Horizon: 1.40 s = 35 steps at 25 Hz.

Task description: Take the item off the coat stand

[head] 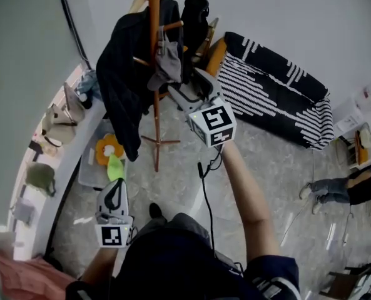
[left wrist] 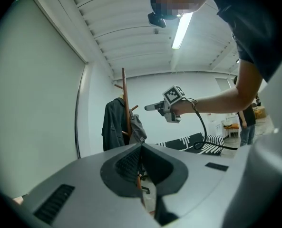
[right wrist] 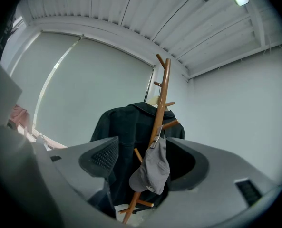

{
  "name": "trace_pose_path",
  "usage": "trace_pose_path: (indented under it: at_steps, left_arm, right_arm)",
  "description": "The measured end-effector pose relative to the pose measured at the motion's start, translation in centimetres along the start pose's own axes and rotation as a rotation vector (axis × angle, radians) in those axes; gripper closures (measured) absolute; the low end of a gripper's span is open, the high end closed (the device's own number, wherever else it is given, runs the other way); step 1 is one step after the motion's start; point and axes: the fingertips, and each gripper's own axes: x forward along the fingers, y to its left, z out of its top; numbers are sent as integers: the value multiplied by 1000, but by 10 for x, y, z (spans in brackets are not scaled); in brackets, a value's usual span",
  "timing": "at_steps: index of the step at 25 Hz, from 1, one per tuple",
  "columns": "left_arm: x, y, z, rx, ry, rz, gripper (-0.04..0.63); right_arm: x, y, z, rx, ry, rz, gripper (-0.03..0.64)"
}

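An orange wooden coat stand [head: 154,17] rises at the top centre. On its pegs hang a dark jacket [head: 119,80], a grey cap [head: 166,61] and a black item [head: 194,14]. My right gripper [head: 184,87] is raised toward the cap and stands open. In the right gripper view the cap [right wrist: 150,170] hangs from a peg of the stand [right wrist: 160,103] in line with the gap of the right gripper [right wrist: 148,160], a little beyond the jaws and untouched. My left gripper [head: 115,189] is held low near my body, away from the stand. Seen close, the left gripper [left wrist: 141,170] is shut on nothing.
A sofa with a black-and-white striped cover [head: 279,92] stands right of the stand. A window ledge [head: 54,161] with small items runs along the left. A clear bin [head: 91,167] holding a yellow toy sits beside it. A person's legs [head: 329,189] show at the right.
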Motion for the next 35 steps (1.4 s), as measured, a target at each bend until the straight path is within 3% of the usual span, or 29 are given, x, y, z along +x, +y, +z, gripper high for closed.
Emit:
trace_pose_path:
  at_steps: [8,17,29,35]
  left_arm:
    - [49,23,0,-3,30,81,571]
    - [72,30,-2,-14,50,155,571]
    - [90,35,4,5,49,155,571]
    - [109,29,12,9,19,108,571]
  right_arm:
    - [80,-46,-25,4,35,40,296]
    - [123,-68,-53,54,84,114,296]
    - [149,-72,-65,71,101,199,298]
    - [156,-67,-67,66,103,239,359]
